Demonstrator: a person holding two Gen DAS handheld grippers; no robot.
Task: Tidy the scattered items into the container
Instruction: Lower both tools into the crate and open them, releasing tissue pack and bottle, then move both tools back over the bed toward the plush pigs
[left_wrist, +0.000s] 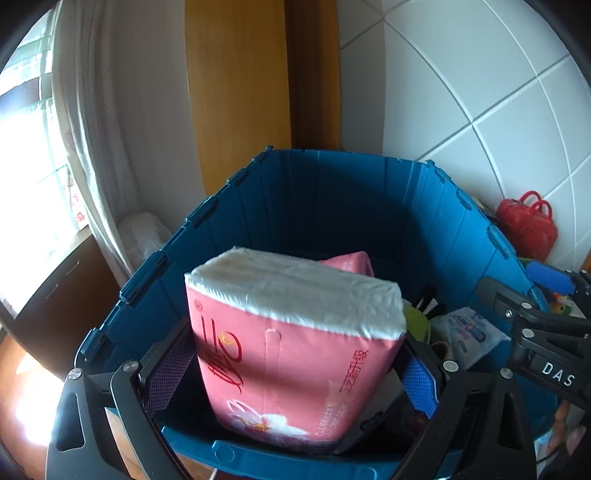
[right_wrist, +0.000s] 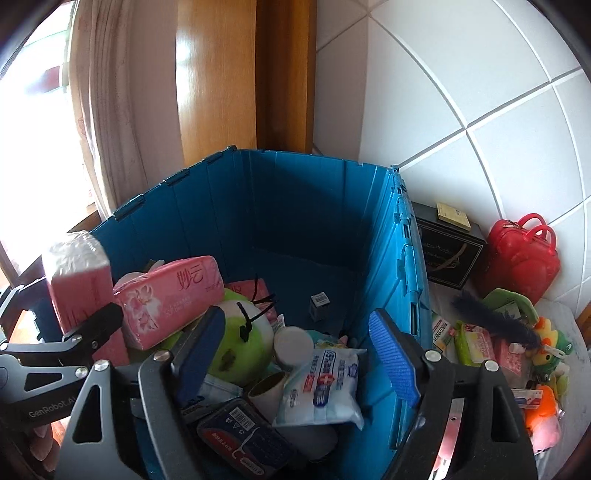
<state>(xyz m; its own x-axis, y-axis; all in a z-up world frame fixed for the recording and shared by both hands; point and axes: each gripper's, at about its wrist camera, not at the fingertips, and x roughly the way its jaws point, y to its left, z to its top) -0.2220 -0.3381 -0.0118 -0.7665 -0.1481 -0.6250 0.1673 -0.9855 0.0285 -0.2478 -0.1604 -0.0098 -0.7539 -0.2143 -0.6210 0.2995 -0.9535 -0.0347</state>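
The left gripper (left_wrist: 291, 373) squeezes a pink tissue pack (left_wrist: 295, 343) between its two pads. One pad (left_wrist: 166, 373) is purple and presses the left side of the pack. The other pad (left_wrist: 419, 384) is blue and presses the right side. The pack stands tall, with its white end up, just above the near edge of the blue box (left_wrist: 332, 206). In the right wrist view the same pack (right_wrist: 79, 280) is at the left side of the box.

The right gripper (right_wrist: 299, 350) is wide open and holds nothing. Its blue pad (right_wrist: 393, 354) is near the right wall of the blue box (right_wrist: 295, 206).

Many things already lie in the near part of the box. Closest is a dark flat case (right_wrist: 240, 439). Next to it is a white and blue wipes bag (right_wrist: 325, 387). A bit farther is a green round toy (right_wrist: 240, 347) with black strings. Left of the toy lies a second pink tissue pack (right_wrist: 170, 299). The far part of the box floor is mostly bare, with one tiny box (right_wrist: 319, 304) on it.

To the right, outside the box, more things lie in a heap. There is a green packet (right_wrist: 469, 339), a dark fluffy brush (right_wrist: 495, 317) and a toy duck (right_wrist: 554, 339). Farther back is a black box (right_wrist: 448, 254) and a red bag (right_wrist: 521, 254) by the white tile wall (right_wrist: 480, 92).
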